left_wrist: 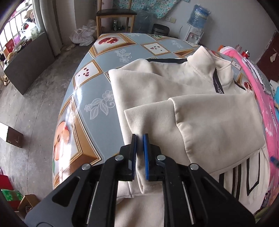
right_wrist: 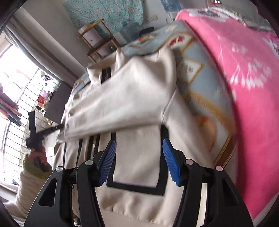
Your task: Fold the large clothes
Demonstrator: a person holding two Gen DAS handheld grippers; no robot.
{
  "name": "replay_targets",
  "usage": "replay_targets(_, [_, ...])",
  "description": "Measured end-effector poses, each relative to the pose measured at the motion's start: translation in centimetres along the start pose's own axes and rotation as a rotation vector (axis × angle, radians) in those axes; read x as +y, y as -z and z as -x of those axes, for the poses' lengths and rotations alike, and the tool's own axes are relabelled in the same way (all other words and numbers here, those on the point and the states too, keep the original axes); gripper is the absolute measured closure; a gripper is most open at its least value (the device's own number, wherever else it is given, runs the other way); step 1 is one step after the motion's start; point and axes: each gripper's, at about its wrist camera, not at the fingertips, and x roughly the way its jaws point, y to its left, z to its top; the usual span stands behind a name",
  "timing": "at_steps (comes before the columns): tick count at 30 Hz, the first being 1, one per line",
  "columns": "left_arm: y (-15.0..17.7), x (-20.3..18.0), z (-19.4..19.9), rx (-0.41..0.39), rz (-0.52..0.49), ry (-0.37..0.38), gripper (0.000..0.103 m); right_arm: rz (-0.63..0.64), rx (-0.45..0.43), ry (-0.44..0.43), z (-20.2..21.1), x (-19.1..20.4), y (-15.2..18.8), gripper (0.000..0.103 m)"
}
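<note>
A cream zip jacket [left_wrist: 174, 97] with black stripes lies on the patterned table [left_wrist: 90, 83], both sleeves folded across its front. My left gripper [left_wrist: 139, 138] is shut on a fold of the jacket's left edge near the hem. In the right wrist view the same jacket [right_wrist: 132, 97] lies below my right gripper [right_wrist: 139, 145], whose jaws stand wide open over the striped hem panel, holding nothing. The left gripper [right_wrist: 60, 126] and the hand holding it show at the far left of that view.
A pink blanket [left_wrist: 261, 97] lies along the table's right side, also in the right wrist view [right_wrist: 244, 78]. A wooden chair [left_wrist: 115, 15], a water dispenser [left_wrist: 197, 26] and bags stand beyond the table. Boxes [left_wrist: 14, 136] sit on the floor at left.
</note>
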Motion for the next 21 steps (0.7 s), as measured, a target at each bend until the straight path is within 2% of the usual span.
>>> replay_targets(2, [0.0,0.0,0.0,-0.002,-0.004,-0.002,0.096,-0.004,-0.02,0.039,0.4,-0.2,-2.7,0.048])
replay_targets(4, [0.2,0.0,-0.1,-0.003,-0.008,-0.005,0.096,-0.005,-0.022,0.035,-0.7,-0.6,-6.1,0.048])
replay_targets(10, [0.3,-0.1,0.0,-0.011,-0.009,-0.012,0.095,-0.014,0.027,0.163,-8.1,-2.5,-13.3,0.05])
replay_targets(13, [0.5,-0.3,-0.1,-0.017,-0.02,-0.021,0.095,0.021,0.038,0.213,-10.3,-2.5,-14.9,0.06])
replay_targets(14, [0.5,-0.3,-0.1,-0.018,-0.025,-0.026,0.095,0.048,0.044,0.24,-11.1,-2.4,-15.3,0.068])
replay_targets(15, [0.5,-0.4,-0.1,-0.02,-0.032,-0.032,0.095,0.058,0.055,0.25,-11.8,-2.4,-15.4,0.083])
replay_targets(16, [0.6,-0.5,-0.1,-0.023,-0.035,-0.036,0.095,0.062,0.07,0.247,-12.4,-2.5,-15.5,0.092])
replay_targets(18, [0.6,-0.5,0.0,-0.031,-0.04,-0.04,0.095,0.078,0.037,0.25,-12.1,-2.4,-15.6,0.097])
replay_targets(21, [0.8,-0.7,0.6,-0.057,-0.058,-0.073,0.097,0.097,-0.095,0.238,-8.9,-1.0,-14.9,0.098])
